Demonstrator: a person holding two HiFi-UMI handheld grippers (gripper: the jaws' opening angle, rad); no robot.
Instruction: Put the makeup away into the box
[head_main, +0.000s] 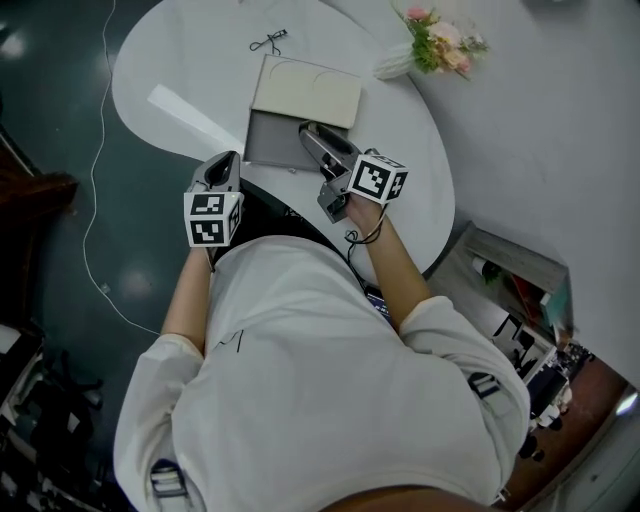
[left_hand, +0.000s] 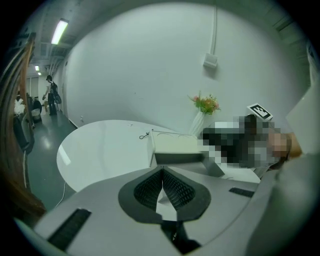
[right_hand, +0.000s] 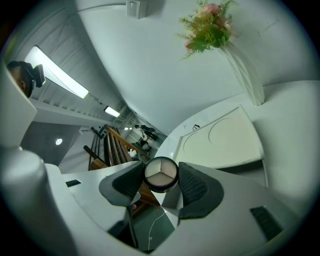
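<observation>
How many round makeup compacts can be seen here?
1: the round compact is gripped between the jaws of the right gripper, near the open box. Others may lie hidden inside it.

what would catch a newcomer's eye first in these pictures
The round powder compact pinched in the right gripper stands out first, held over the near side of the open box in the middle of the white table. Next come the pink flowers at the table's far right edge. The left gripper hangs by the table's near edge, jaws together and empty.
</observation>
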